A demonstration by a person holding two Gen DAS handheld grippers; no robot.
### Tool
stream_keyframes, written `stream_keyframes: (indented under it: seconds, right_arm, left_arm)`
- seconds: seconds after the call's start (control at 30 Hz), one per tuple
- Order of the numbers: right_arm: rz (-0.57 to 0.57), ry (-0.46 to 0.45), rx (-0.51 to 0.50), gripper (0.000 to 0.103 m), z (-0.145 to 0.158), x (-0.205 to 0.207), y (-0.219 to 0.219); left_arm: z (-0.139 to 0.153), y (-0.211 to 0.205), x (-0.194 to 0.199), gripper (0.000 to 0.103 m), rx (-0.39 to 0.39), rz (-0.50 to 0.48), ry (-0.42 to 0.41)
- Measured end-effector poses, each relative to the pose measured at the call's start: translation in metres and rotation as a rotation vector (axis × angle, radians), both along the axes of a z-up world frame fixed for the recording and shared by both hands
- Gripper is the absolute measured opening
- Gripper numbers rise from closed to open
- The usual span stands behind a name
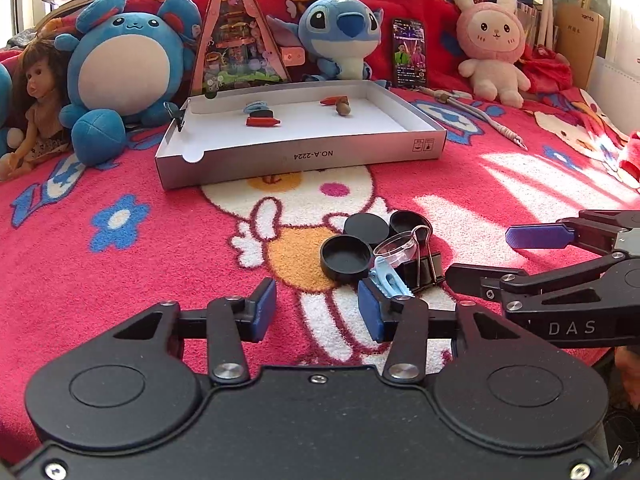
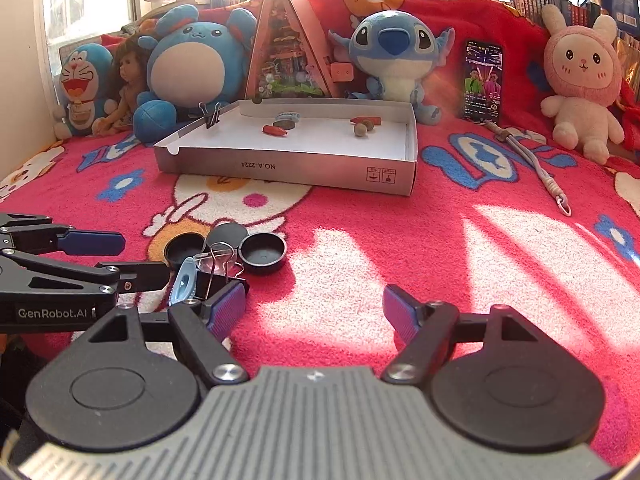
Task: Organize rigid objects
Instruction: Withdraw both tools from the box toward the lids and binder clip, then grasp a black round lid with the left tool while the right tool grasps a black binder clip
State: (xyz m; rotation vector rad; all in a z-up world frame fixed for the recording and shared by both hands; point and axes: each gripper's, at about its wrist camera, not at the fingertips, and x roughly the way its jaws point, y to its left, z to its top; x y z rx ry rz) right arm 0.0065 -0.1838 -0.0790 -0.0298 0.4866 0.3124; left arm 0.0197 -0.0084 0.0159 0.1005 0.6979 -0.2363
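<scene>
A pile of small things lies on the red blanket: three black caps [image 1: 346, 258], a clear little cup [image 1: 396, 248], a black binder clip [image 1: 424, 270] and a light blue clip [image 1: 390, 282]. My left gripper [image 1: 318, 312] stands open just short of the pile, blanket showing between its pads and the blue clip beside its right pad. My right gripper [image 2: 314, 310] is open over bare blanket, to the right of the pile [image 2: 216, 272]. Each gripper shows in the other's view, left gripper [image 2: 144, 258] and right gripper [image 1: 478, 256]. Behind the pile, the white box [image 1: 300, 158] holds red crayon-like pieces [image 1: 262, 121] and a brown acorn-shaped piece [image 1: 343, 107].
Plush toys [image 1: 120, 68], a doll [image 1: 36, 96], a triangular toy house [image 1: 236, 40] and a lit phone [image 1: 409, 52] line the back. A beaded cord [image 2: 532, 160] lies right of the box [image 2: 280, 168]. A binder clip [image 2: 212, 116] grips the box's left rim.
</scene>
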Motion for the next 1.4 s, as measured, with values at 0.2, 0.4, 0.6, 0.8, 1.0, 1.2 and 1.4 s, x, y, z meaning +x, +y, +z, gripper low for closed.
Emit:
stream_keyframes:
  seconds: [0.2,0.4,0.6,0.8,1.0,1.2,1.4]
  right_arm:
    - [0.003,-0.028,-0.047,0.083,-0.009,-0.007,0.022]
    - [0.014,-0.026,-0.016,0.081,-0.007,-0.003,0.027]
    - [0.036,-0.041,-0.016,0.075,-0.007,-0.001,0.040]
    - [0.031,-0.057,-0.019,0.055,-0.008,0.001,0.045]
    - [0.014,-0.049,-0.022,0.051,-0.007,0.000,0.037]
    - [-0.042,-0.038,-0.030,0.057,-0.007,0.000,0.019]
    - [-0.100,-0.020,-0.009,0.059,-0.007,0.002,0.001]
  left_arm:
    - [-0.003,-0.006,0.004,0.032,0.032,0.002,-0.024]
    - [-0.001,0.002,0.011,0.033,0.017,0.025,-0.024]
    - [0.001,0.013,0.013,0.033,0.016,0.057,-0.026]
    - [0.004,0.015,0.010,0.033,0.007,0.050,-0.039]
    - [0.003,0.005,0.008,0.033,0.032,0.017,-0.063]
    - [-0.002,-0.002,0.009,0.034,0.027,-0.002,-0.053]
    - [-0.003,-0.006,0.013,0.038,0.037,-0.003,-0.061]
